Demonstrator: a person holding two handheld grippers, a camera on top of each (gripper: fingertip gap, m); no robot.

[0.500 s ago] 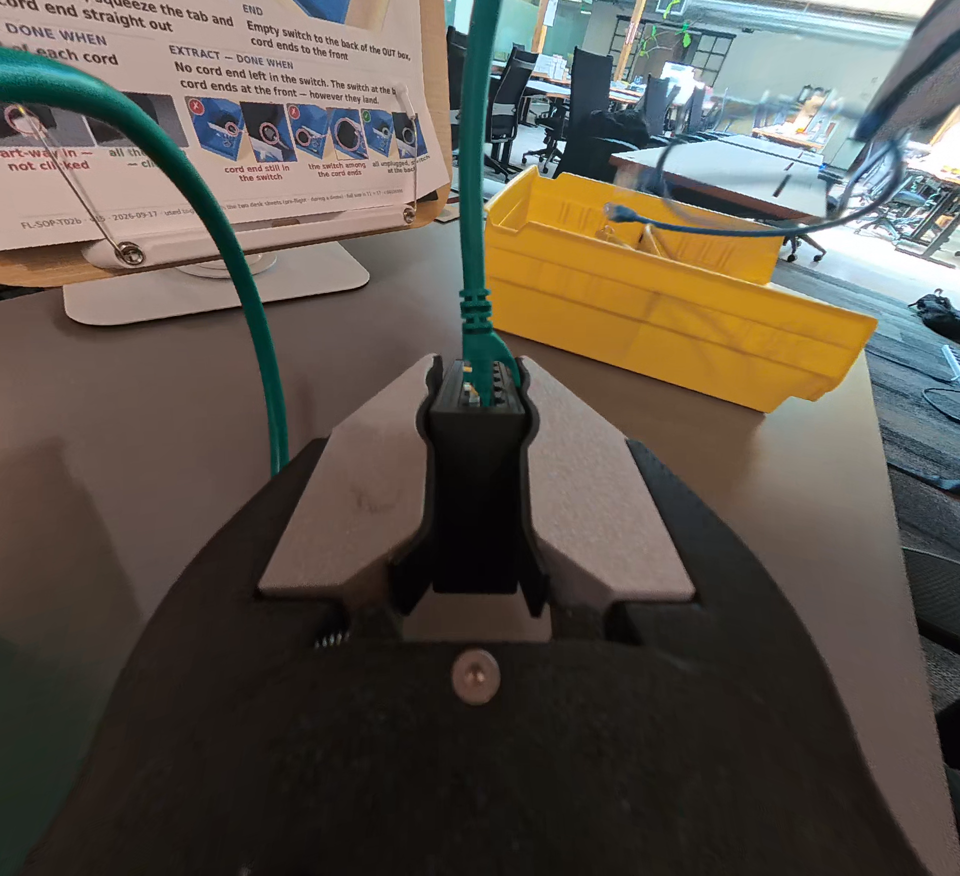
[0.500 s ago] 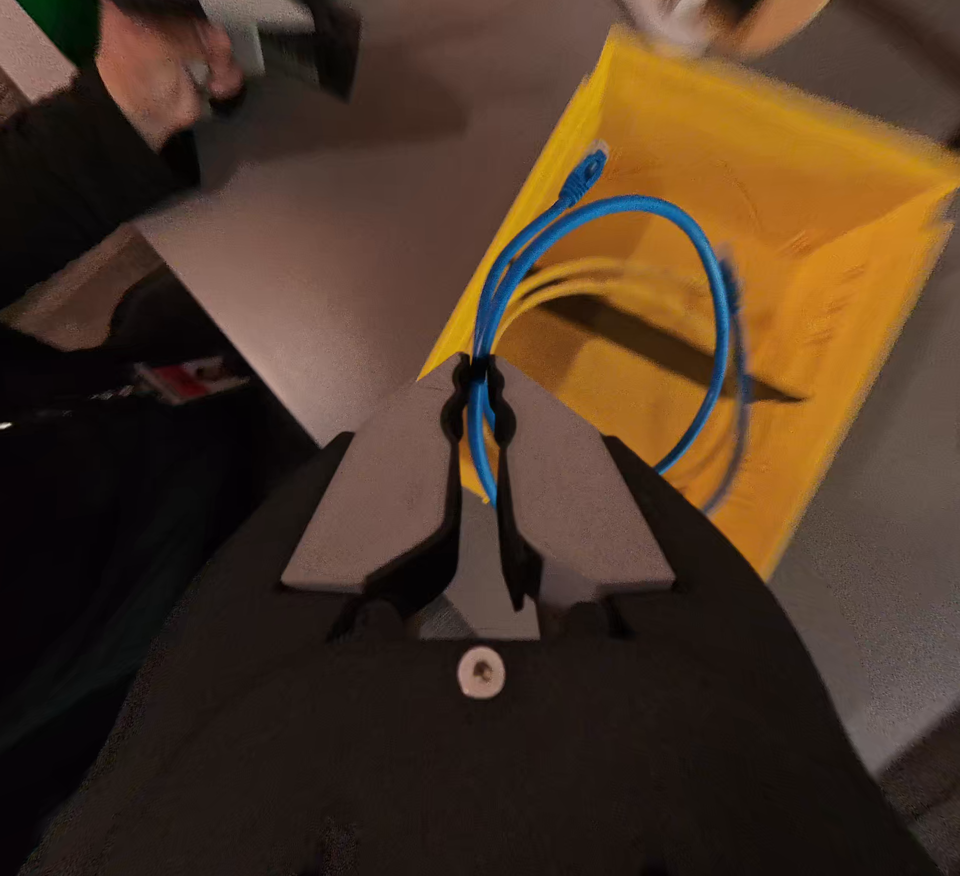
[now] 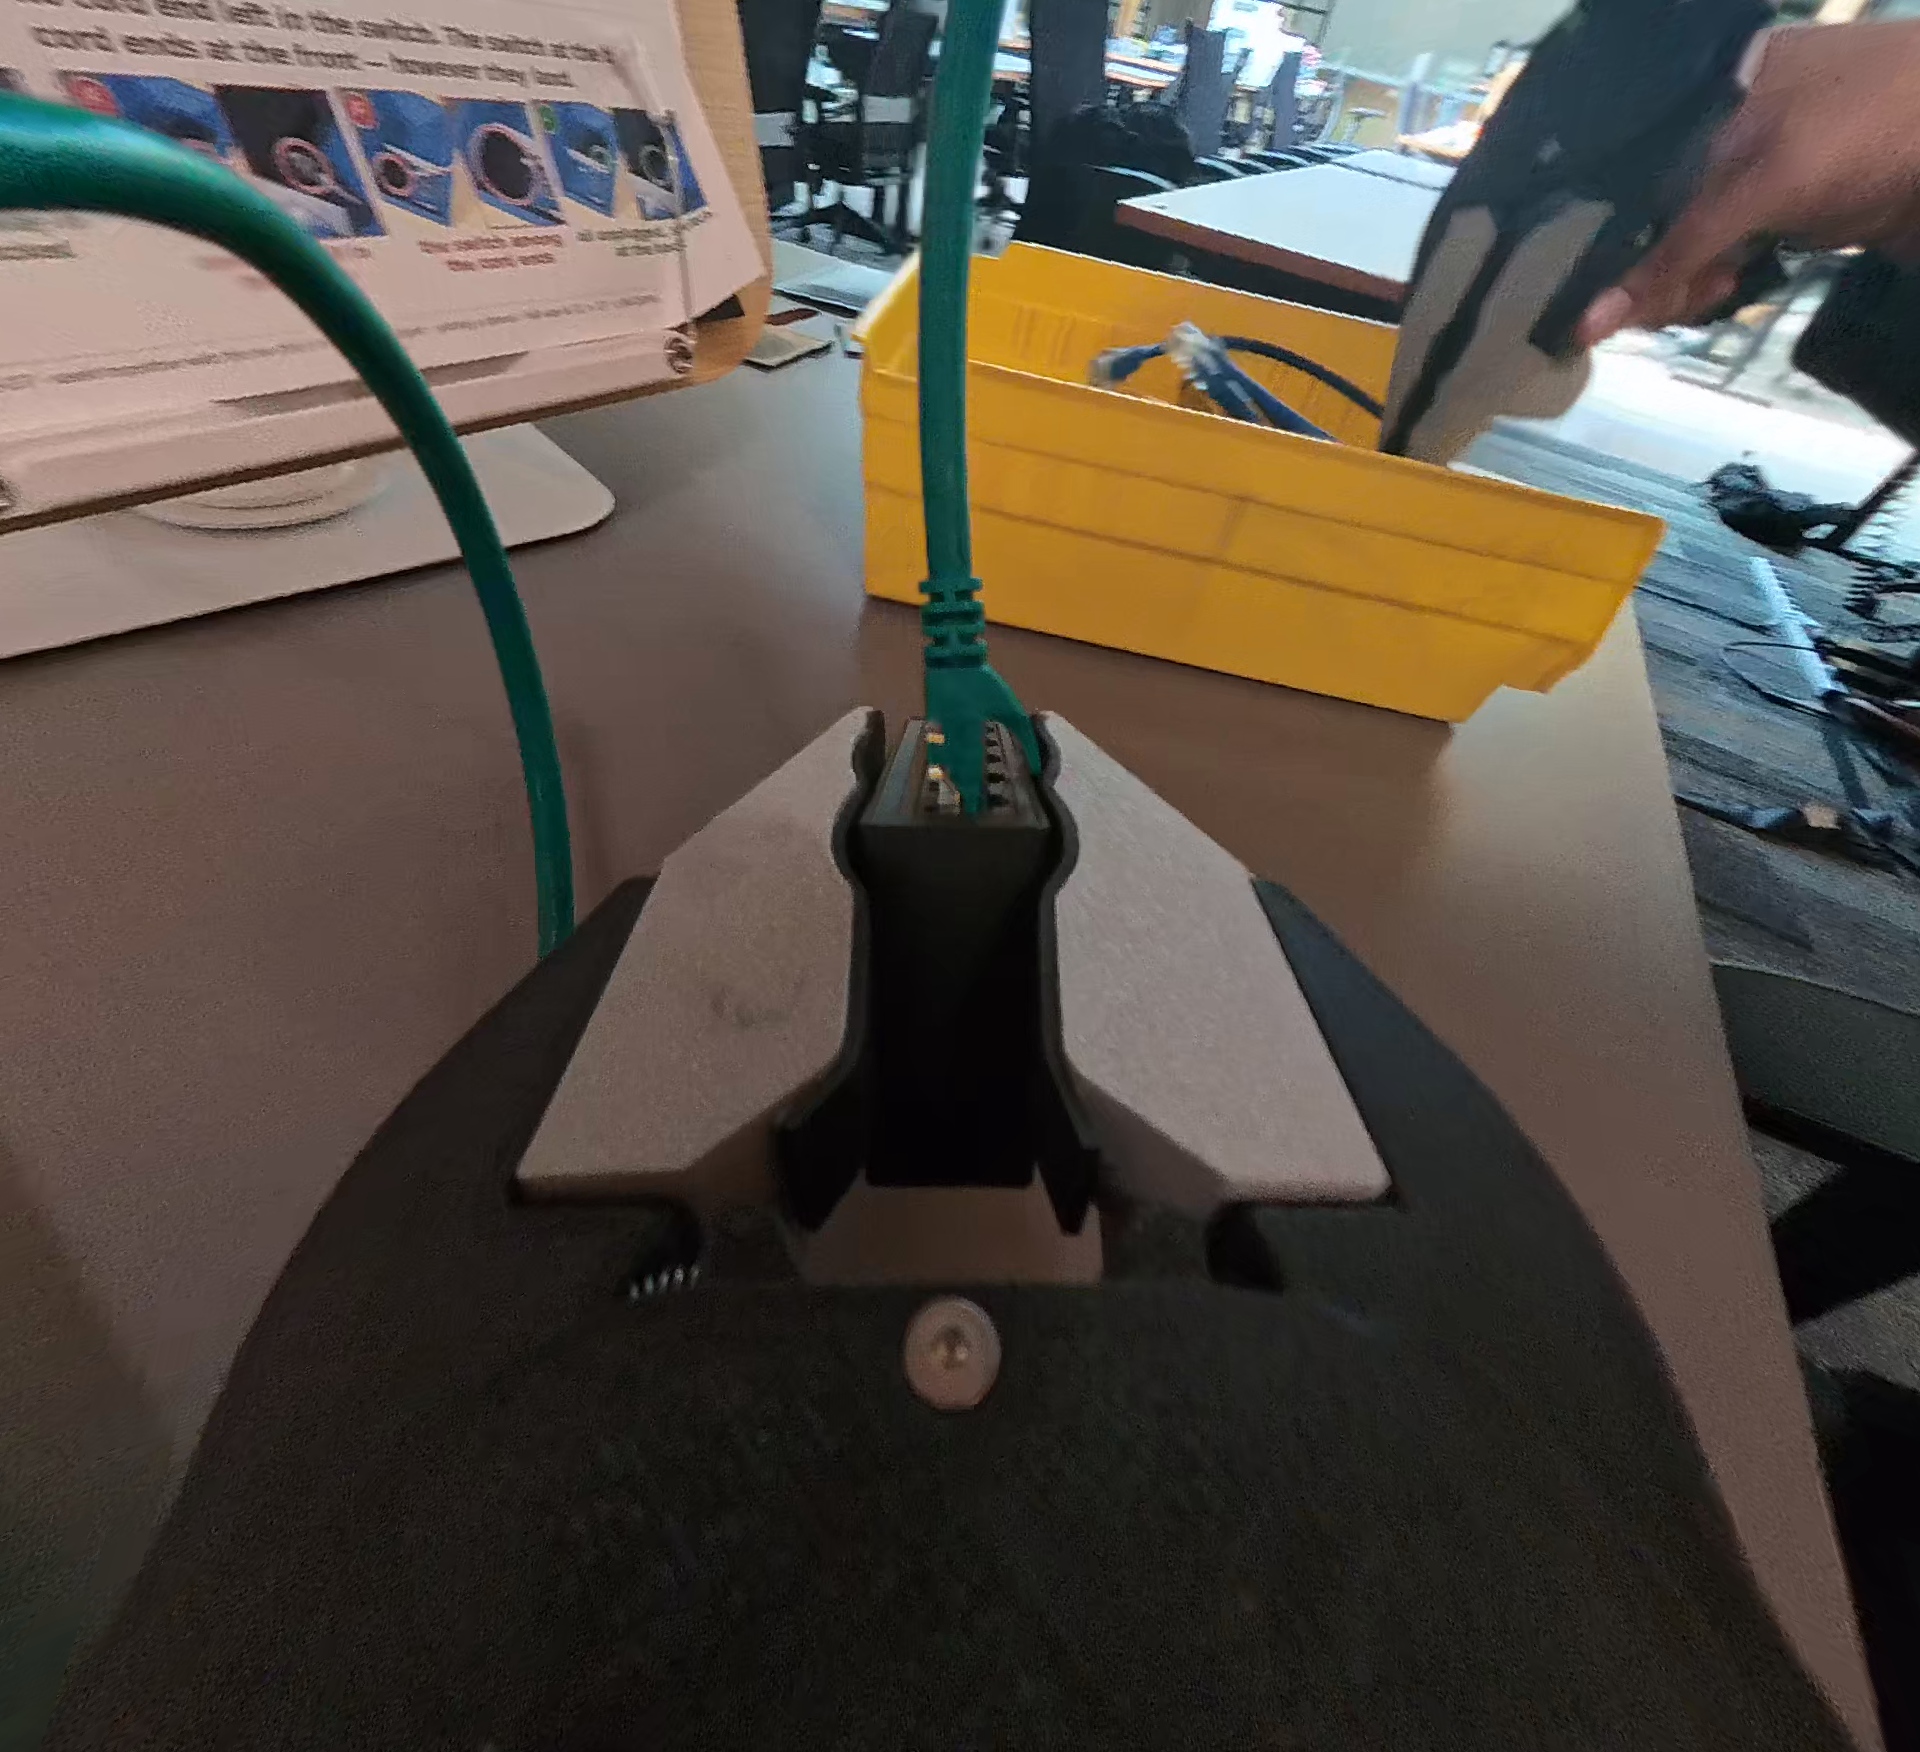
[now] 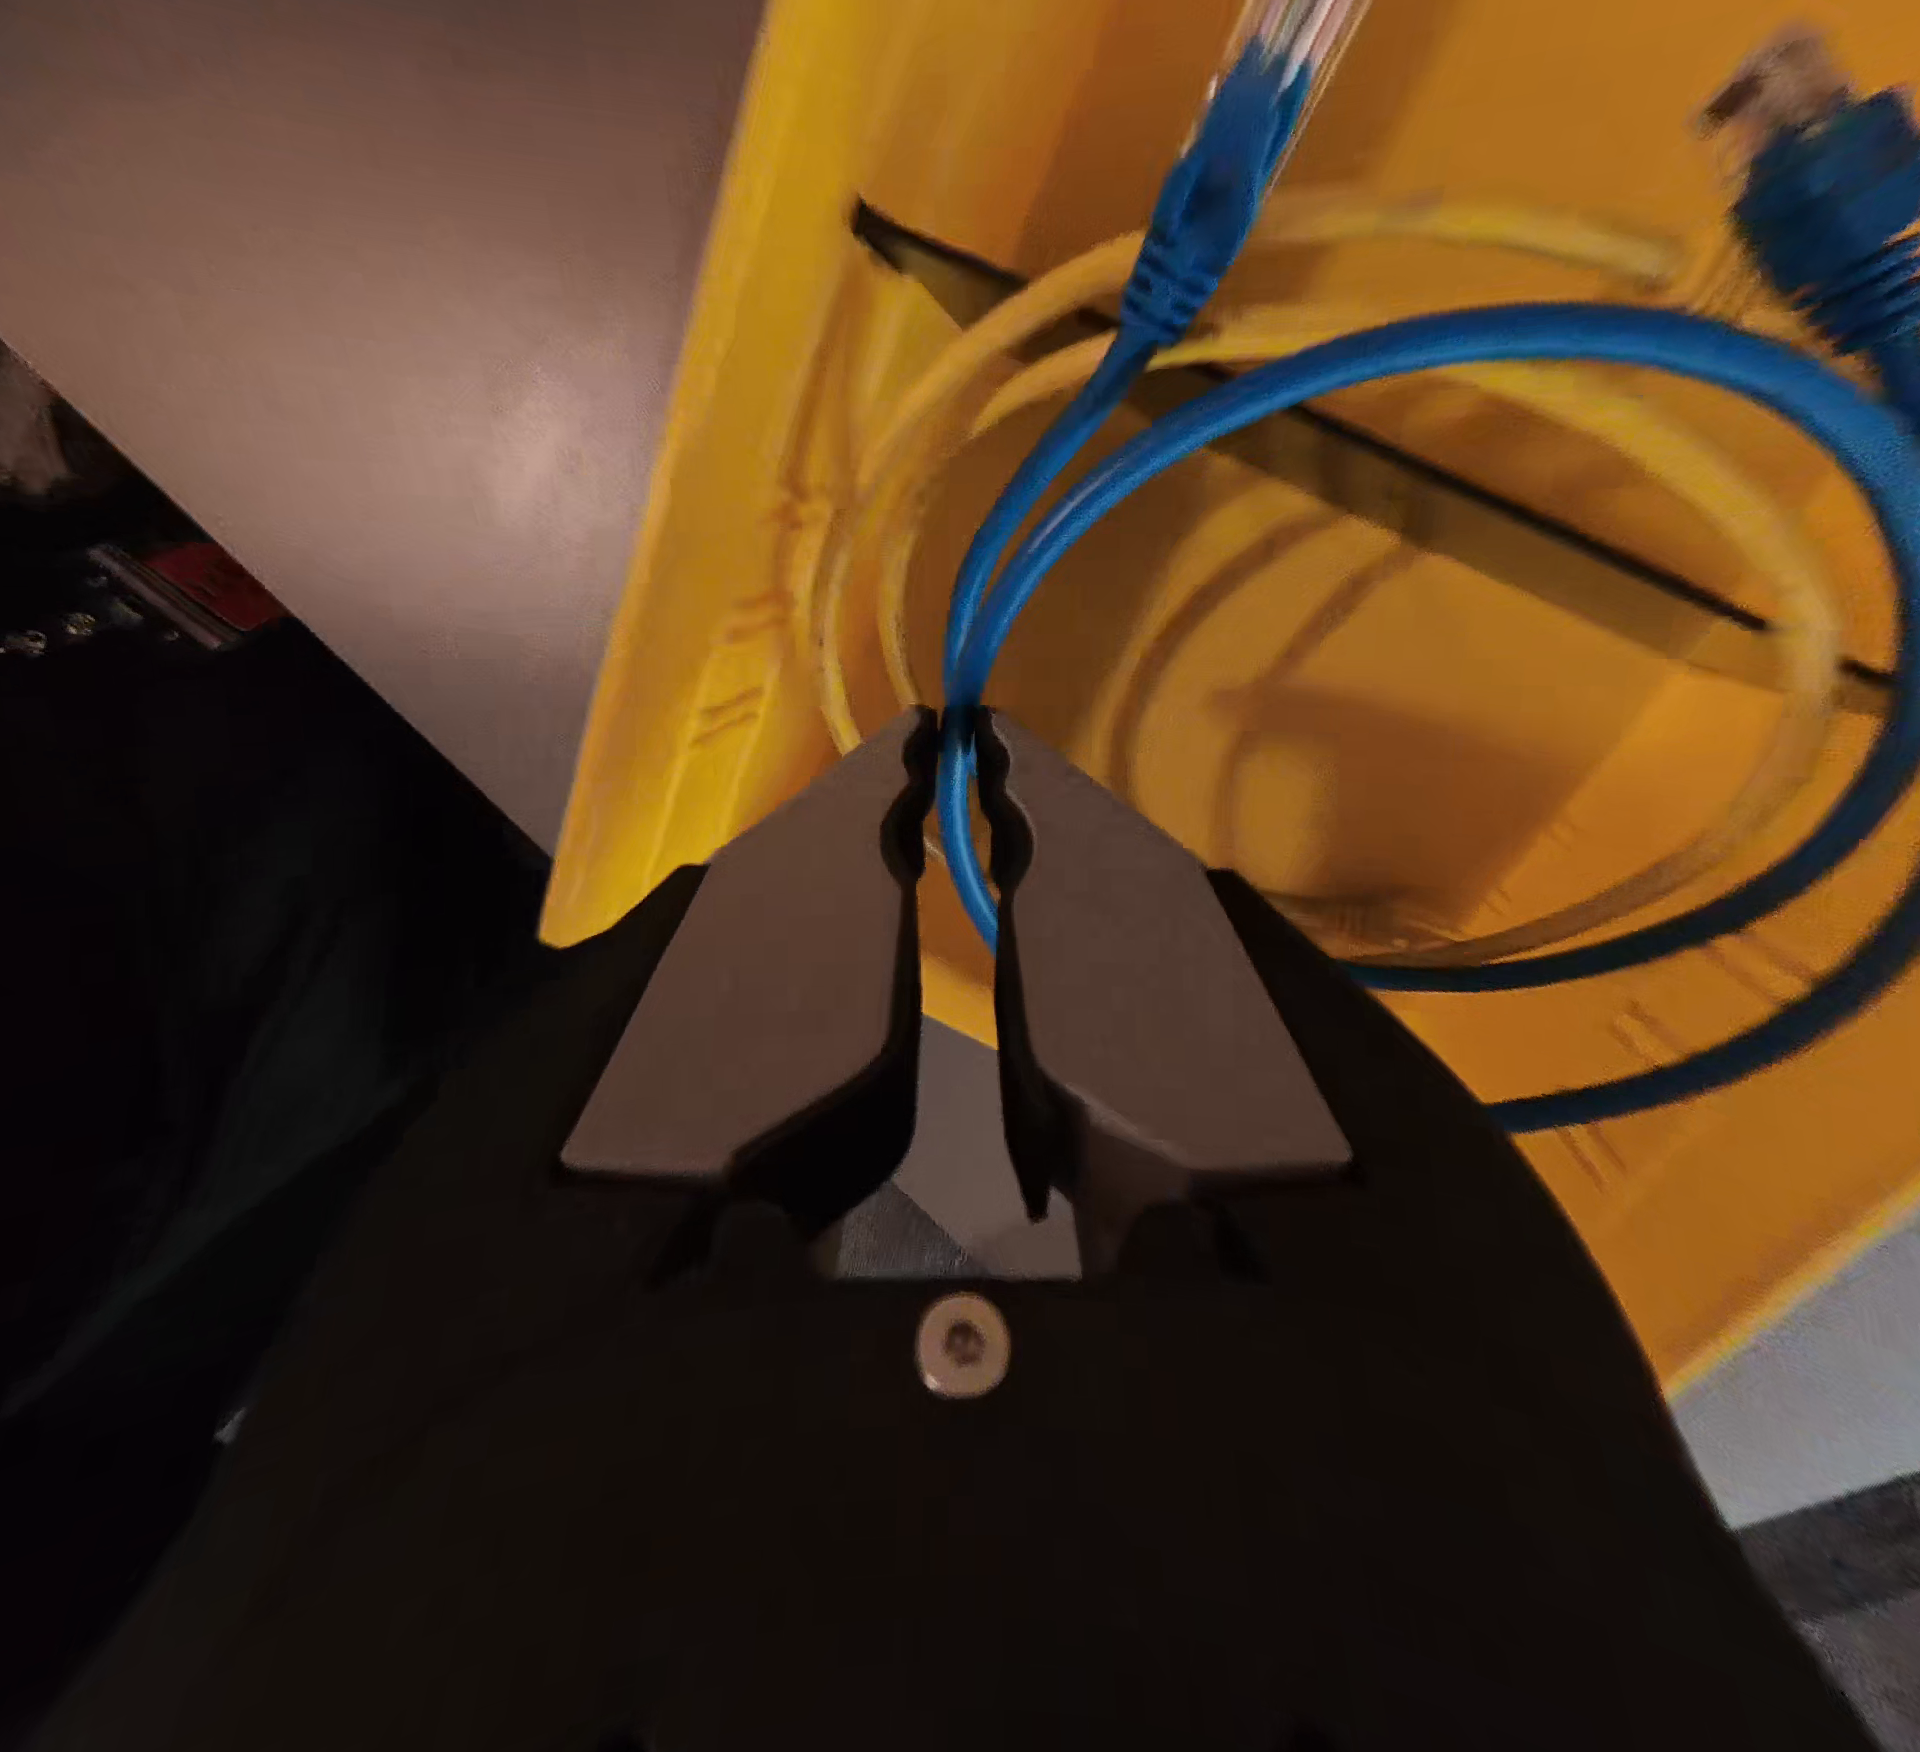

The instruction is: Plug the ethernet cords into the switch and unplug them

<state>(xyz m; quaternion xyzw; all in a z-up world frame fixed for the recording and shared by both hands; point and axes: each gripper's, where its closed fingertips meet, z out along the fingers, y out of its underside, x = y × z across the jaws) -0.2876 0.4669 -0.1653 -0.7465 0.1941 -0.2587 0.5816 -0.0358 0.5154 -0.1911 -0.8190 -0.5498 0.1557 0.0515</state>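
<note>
L gripper (image 3: 951, 736) is clamped on the black ethernet switch (image 3: 951, 975), ports facing away from me, green ethernet cord (image 3: 951, 352) plugged into a port and looping up and back round on the left. R gripper (image 4: 956, 726) is pinched nearly closed on the blue ethernet cord (image 4: 1403, 414), both strands of its loop between the tips, over the yellow bin (image 4: 1558, 1131) far right on the table (image 3: 312, 819); a yellow cord (image 4: 894, 476) lies coiled inside. Judging it, blue plug (image 4: 1210, 185) next. Regrip just behind the boot, tab lined up w/ the port, switch steady, push straight.
</note>
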